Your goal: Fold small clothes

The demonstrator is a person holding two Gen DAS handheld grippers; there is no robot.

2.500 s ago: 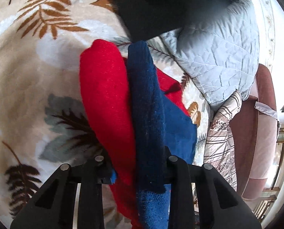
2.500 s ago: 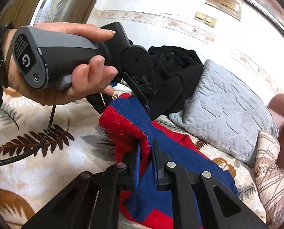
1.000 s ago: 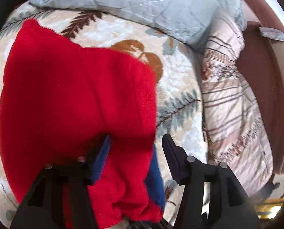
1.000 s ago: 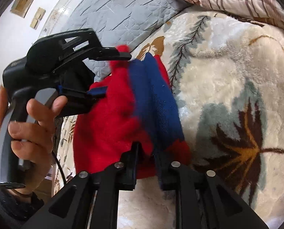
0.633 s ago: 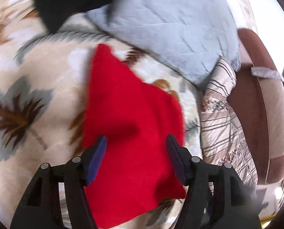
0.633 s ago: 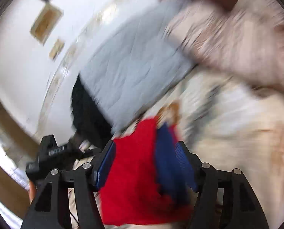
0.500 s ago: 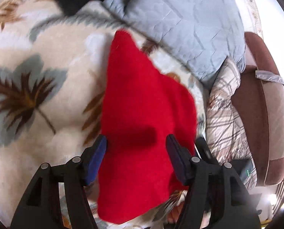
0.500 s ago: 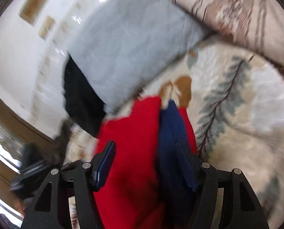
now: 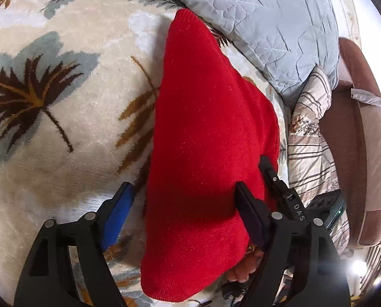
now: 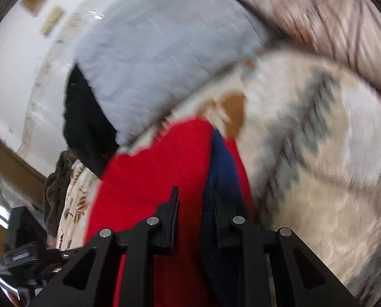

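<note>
1. Left wrist view. Your left gripper (image 9: 181, 199) fills the lower part of the frame with its jaws spread wide; they have just been opening. The red garment (image 9: 205, 138) lies between them, but neither pad presses on it: the blue pad (image 9: 116, 212) at lower left stands clear over the blanket, and the dark one at lower right sits at the cloth's edge.

2. Same view, the garment. It lies folded on the leaf-patterned blanket (image 9: 62, 128), running from the upper centre of the frame down to the bottom edge. Its upper tip reaches just beside the grey quilted pillow (image 9: 267, 20).

3. Same view, surroundings. A striped pillow (image 9: 310, 138) lies at right, with the brown headboard (image 9: 354, 117) behind it. Part of your right gripper (image 9: 280, 186) shows at lower right against the garment's edge.

4. Right wrist view (blurred). Your right gripper (image 10: 193, 204) has its jaws set narrow; they have just been closing. A fold of the red garment (image 10: 152, 179), including its navy band (image 10: 222, 168), rises between them and appears pinched.

5. Same view, surroundings. The garment occupies the lower centre, on the blanket (image 10: 318, 179). The grey pillow (image 10: 152, 51) lies above it, and a black garment (image 10: 85, 128) is at left of it.
</note>
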